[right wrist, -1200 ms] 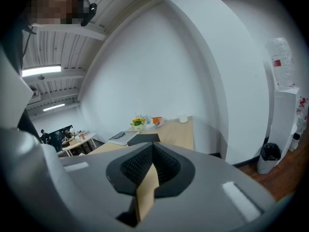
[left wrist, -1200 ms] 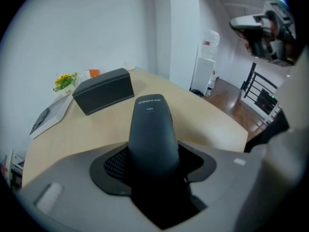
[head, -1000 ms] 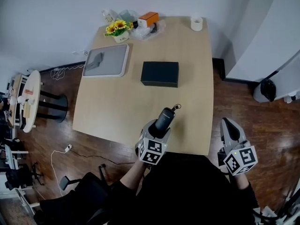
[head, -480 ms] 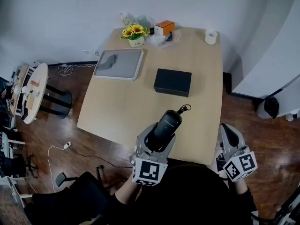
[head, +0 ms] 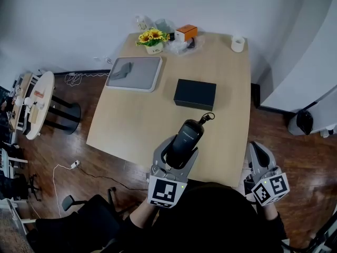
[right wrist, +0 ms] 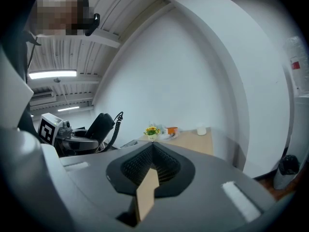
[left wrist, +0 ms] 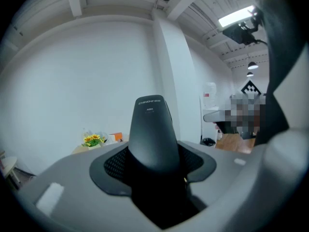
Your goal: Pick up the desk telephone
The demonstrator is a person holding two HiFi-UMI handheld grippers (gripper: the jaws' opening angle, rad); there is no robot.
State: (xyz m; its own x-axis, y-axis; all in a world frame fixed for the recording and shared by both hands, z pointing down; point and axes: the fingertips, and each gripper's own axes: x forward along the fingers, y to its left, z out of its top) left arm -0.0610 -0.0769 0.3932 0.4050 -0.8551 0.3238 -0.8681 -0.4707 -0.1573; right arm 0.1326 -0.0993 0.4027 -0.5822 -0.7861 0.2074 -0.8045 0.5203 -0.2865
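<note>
A black telephone handset [head: 185,137] with a short coiled cord [head: 206,118] at its far end is up in the air over the near edge of the wooden table [head: 131,120]. My left gripper [head: 181,147] is shut on its middle. In the left gripper view the handset [left wrist: 153,134] stands up between the grey fingers of that gripper [left wrist: 154,163]. My right gripper [head: 258,151] hangs off the table's right side, shut with nothing held; in its own view the pads [right wrist: 152,166] meet, and the handset [right wrist: 99,125] shows to the left.
A flat black box [head: 195,94] lies mid-table. Farther back are a grey tray [head: 134,74], a pot of yellow flowers [head: 152,38], an orange box [head: 186,32] and a white cup [head: 238,42]. A round side table [head: 37,104] stands on the floor at left.
My left gripper has risen with the handset, which now looks larger and closer to the head camera. The right gripper has barely shifted.
</note>
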